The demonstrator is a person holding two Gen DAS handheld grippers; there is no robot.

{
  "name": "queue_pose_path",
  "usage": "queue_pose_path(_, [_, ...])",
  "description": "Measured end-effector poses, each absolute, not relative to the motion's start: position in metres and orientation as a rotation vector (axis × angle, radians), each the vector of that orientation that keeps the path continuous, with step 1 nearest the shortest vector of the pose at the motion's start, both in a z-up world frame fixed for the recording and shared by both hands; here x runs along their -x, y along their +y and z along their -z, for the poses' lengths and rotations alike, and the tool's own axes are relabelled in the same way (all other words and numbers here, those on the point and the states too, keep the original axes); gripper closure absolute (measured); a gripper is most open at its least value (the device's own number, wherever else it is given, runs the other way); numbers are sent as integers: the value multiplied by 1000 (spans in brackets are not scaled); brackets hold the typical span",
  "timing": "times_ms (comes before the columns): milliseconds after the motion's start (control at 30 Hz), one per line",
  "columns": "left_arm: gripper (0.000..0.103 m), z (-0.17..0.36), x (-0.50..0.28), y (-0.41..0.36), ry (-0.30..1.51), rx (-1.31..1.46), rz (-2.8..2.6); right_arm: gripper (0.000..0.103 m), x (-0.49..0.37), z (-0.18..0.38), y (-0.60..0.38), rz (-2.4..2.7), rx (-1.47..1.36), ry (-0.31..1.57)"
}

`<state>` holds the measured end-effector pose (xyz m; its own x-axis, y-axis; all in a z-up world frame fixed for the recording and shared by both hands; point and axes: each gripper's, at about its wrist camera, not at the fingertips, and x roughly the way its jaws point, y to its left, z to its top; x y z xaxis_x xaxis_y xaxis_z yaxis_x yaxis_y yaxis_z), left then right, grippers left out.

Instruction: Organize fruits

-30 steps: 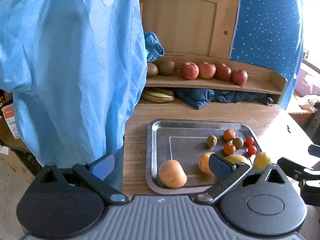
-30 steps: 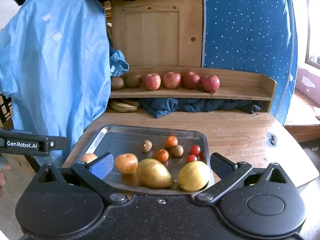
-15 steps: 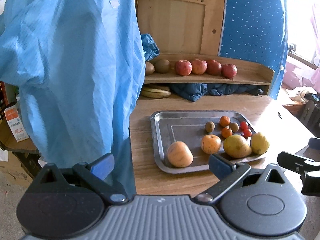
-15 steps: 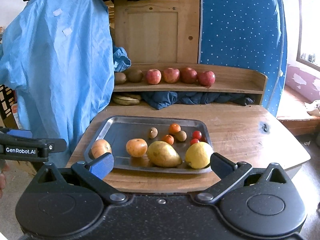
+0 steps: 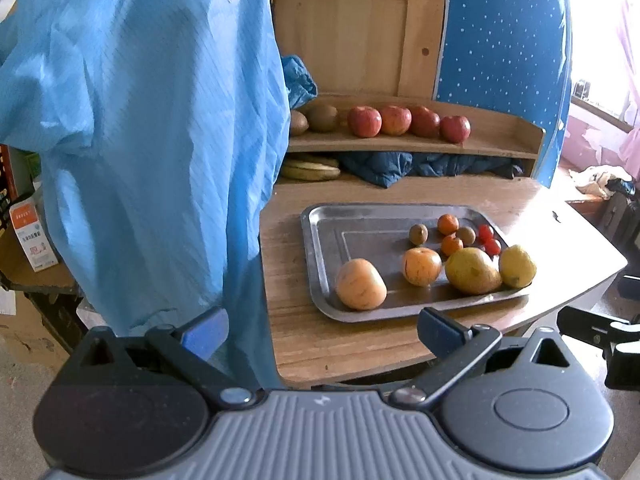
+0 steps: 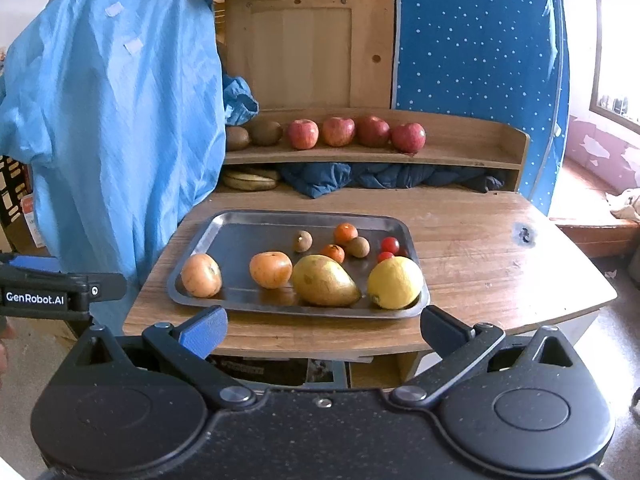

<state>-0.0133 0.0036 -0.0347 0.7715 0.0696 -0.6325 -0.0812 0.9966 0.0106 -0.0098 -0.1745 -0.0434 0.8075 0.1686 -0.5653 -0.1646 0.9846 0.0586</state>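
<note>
both grippers have drawn back from the rectangular steel tray (image 6: 200, 248) since a second ago, so the whole tray now shows ahead of the jaws rather than under them. the left gripper (image 5: 320, 330) hangs off the near edge of the brown wooden table (image 5: 288, 344), jaws spread wide and empty, the tray ahead and to the right of them. the right gripper (image 6: 322, 326) is just as wide and empty, the tray straight ahead between its fingers. nearest the right jaws lie a row of four: a pale orange persimmon (image 6: 201, 275), a rounder orange persimmon (image 6: 271, 269), a yellow-green pear (image 6: 324, 281) and a yellow lemon (image 6: 395, 282). farther ahead sit two small kiwis, two small tangerines and red cherry tomatoes (image 6: 389, 245). beyond the tray, on a raised wooden shelf (image 6: 460, 152), four red apples (image 6: 356, 133) stand in a line beside two brown kiwis (image 6: 266, 133). bananas (image 6: 250, 179) lie beneath. a hanging light blue garment (image 6: 120, 120) fills the left.
</note>
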Motion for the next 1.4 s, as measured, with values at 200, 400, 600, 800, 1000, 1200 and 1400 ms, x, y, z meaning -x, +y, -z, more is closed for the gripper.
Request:
queue_pose_path(200, [0,36,10,3,694,33,-86,1,7,45,-178,-183,-9,612])
queue_pose_path(400, [0,35,9,3,693,29,-88,1,5,46,-179,-184,-9,616])
queue_pose_path(600, [0,35,7,1,695,27,-87,1,3,46,-180,-182,-12,622])
queue_pose_path(800, [0,35,7,1,696,26,-87,1,3,47,-181,-183,-12,622])
queue_pose_path(1000, [0,37,7,-1,699,22,-85,1,3,47,-181,-183,-12,622])
queue_pose_path(1200, [0,37,7,-1,700,21,-86,1,4,46,-181,-184,-12,622])
queue_pose_path(1400, [0,37,7,0,707,19,-87,1,4,46,-181,-184,-11,623])
